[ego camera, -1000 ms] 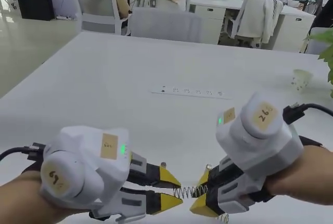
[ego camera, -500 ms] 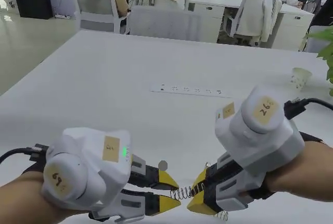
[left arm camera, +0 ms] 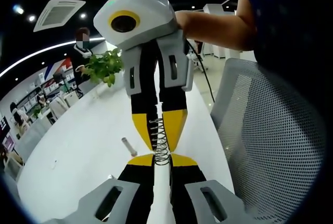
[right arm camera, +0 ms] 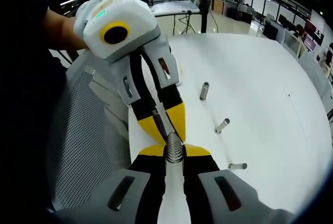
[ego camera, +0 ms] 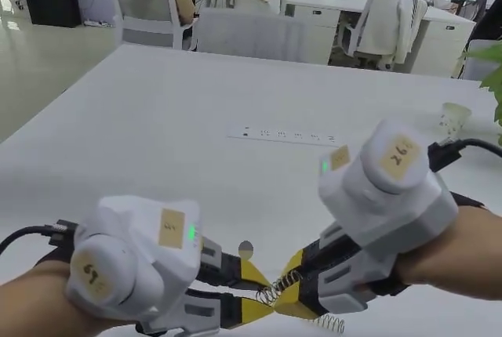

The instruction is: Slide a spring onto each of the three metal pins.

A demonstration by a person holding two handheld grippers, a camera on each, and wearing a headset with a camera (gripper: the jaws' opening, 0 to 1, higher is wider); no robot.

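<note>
Low in the head view my left gripper (ego camera: 263, 306) and right gripper (ego camera: 284, 294) meet tip to tip. In the right gripper view my right gripper (right arm camera: 175, 150) is shut on a spring (right arm camera: 175, 148). The left gripper (right arm camera: 167, 125) faces it, shut on a metal pin (right arm camera: 161, 122) whose end enters the spring. The left gripper view has the spring (left arm camera: 160, 141) stretched between my left gripper (left arm camera: 162, 160) and the right gripper (left arm camera: 158, 126). Two more pins (right arm camera: 222, 125) (right arm camera: 237, 166) lie on the white table (right arm camera: 250, 88). A second spring (right arm camera: 204, 90) lies beyond them.
A loose spring (ego camera: 330, 323) lies on the table under the right gripper, and a pin (ego camera: 245, 250) is just beyond the tips. A power strip (ego camera: 289, 137) lies mid-table, and a paper cup (ego camera: 453, 120) stands far right. A mesh chair (left arm camera: 265, 146) is by the table edge.
The two grippers have closed in on each other until their tips nearly touch. The spring between them now spans a shorter gap.
</note>
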